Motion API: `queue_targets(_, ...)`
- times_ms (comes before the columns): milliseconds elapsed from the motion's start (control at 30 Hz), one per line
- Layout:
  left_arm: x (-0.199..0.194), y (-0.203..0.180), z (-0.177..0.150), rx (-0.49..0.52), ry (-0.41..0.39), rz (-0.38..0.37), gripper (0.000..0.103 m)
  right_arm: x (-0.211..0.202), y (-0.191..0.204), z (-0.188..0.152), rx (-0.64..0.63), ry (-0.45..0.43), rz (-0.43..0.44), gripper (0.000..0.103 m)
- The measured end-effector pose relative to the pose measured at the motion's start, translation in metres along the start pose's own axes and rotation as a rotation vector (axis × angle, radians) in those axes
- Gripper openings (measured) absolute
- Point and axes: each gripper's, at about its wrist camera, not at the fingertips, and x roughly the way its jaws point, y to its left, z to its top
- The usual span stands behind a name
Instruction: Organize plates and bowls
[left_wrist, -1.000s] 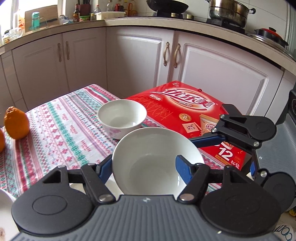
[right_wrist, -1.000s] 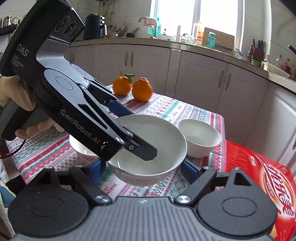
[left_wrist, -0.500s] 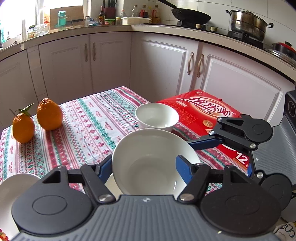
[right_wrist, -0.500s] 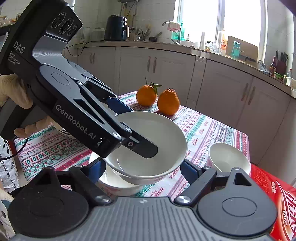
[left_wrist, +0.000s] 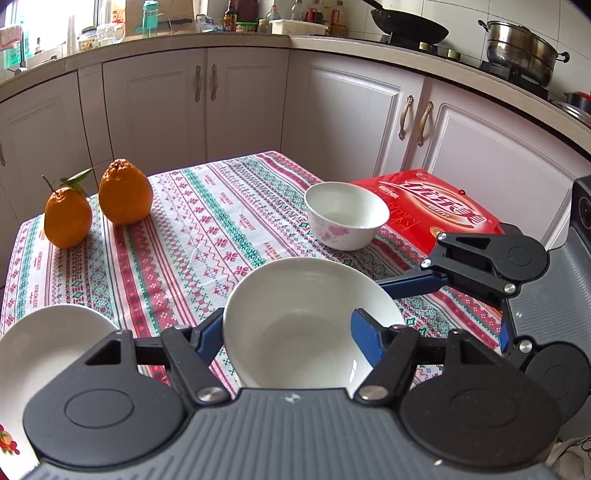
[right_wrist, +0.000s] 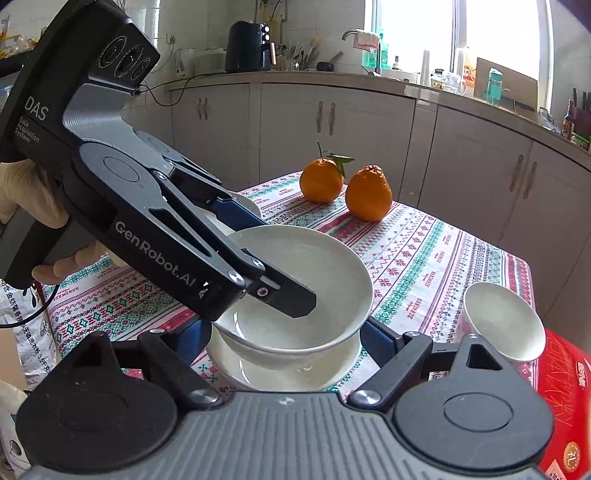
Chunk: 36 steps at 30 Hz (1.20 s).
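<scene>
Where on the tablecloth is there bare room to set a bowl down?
Free: the wide patch between the oranges and the floral bowl. Crowded: the near edge, with the held bowl, the plate and both hand-held grippers.

The left gripper (right_wrist: 258, 258) reaches in from the left of the right wrist view, angled downward, its 2 fingers closed on the rim of a white bowl (right_wrist: 317, 266): the near finger (right_wrist: 288, 299) lies inside the bowl, the other outside the rim. A gloved hand (right_wrist: 22, 206) holds its handle. The right gripper (right_wrist: 284, 332) has its 2 blue-padded fingers spread wide on either side of the bowl, not touching it.
</scene>
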Motion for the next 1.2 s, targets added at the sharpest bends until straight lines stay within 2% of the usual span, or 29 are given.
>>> queue_targets(633, 0.015, 0.002, -0.013, -0.030, 0.008, -0.027, 0.071, 0.009, -0.004, -0.012, 0.038, 0.040, 0.020, 0.091)
queue_targets(733, 0.015, 0.003, -0.013, -0.033, 0.008, -0.023, 0.077, 0.010, -0.004, -0.012, 0.041, 0.040, 0.018, 0.091)
queue_targets(767, 0.015, 0.002, -0.014, -0.030, 0.007, -0.019, 0.083, 0.010, -0.004, -0.012, 0.042, 0.036, 0.022, 0.091)
queue_targets(867, 0.014, 0.002, -0.014, -0.029, 0.004, -0.030, 0.086, 0.009, -0.005, -0.012, 0.046, 0.032, 0.027, 0.091)
queue_targets(967, 0.012, 0.002, -0.011, -0.029, 0.001, -0.022, 0.092, 0.003, -0.008, -0.013, 0.066, 0.008, 0.023, 0.102)
queue_targets(1100, 0.006, 0.001, -0.005, -0.011, -0.002, -0.021, 0.092, -0.011, -0.014, -0.016, 0.088, -0.024, 0.016, 0.103)
queue_targets(1200, 0.003, 0.000, 0.005, 0.015, -0.005, -0.013, 0.093, -0.023, -0.020, -0.019, 0.093, -0.040, -0.020, 0.103)
